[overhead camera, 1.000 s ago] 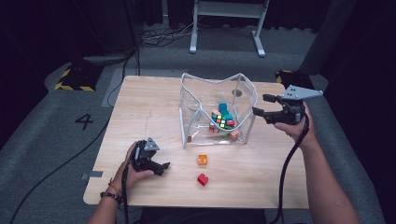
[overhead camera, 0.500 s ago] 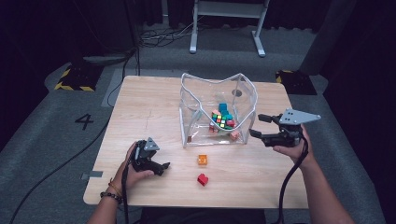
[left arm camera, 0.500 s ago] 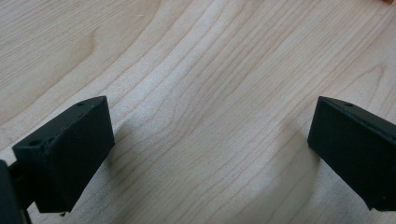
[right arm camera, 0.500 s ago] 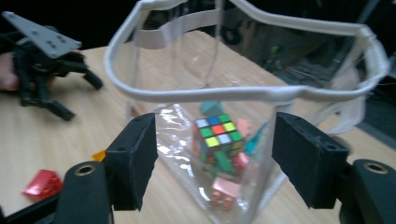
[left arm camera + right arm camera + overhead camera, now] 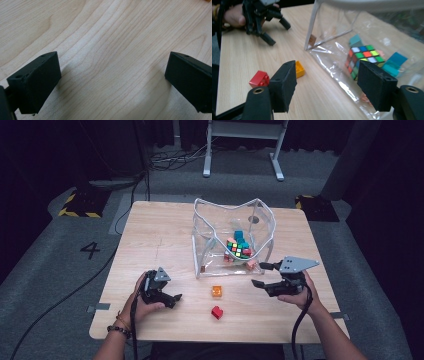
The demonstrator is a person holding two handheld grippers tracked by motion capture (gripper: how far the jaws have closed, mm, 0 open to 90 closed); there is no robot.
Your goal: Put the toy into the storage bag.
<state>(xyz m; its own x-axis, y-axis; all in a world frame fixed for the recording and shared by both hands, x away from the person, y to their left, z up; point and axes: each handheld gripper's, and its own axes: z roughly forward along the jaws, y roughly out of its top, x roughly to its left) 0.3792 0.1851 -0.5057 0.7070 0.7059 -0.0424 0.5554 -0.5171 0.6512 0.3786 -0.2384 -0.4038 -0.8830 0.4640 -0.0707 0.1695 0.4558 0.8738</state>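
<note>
A clear plastic bag [image 5: 210, 255] stands open on the wooden table [image 5: 150, 235], holding a colourful puzzle cube [image 5: 239, 247] [image 5: 362, 58] and teal blocks [image 5: 239, 235]. In front of it lie an orange brick [image 5: 216, 291] [image 5: 299, 69] and a red brick [image 5: 217, 312] [image 5: 260, 78]. My right gripper [image 5: 261, 274] [image 5: 327, 85] hovers open just right of the bag's front corner, jaws pointing left, nothing between them. My left gripper [image 5: 171, 299] [image 5: 110, 82] rests open on the table near the front left, over bare wood.
Past the table's far edge are a grey floor, cables and a white metal stand [image 5: 242, 145]. A yellow-black striped block [image 5: 80, 205] lies on the floor at the left. In the right gripper view the other hand and its gripper [image 5: 259, 17] sit across the table.
My right gripper has come down from beside the bag's upper right edge toward me, and now sits low near the bag's front right corner. The left gripper has stayed put.
</note>
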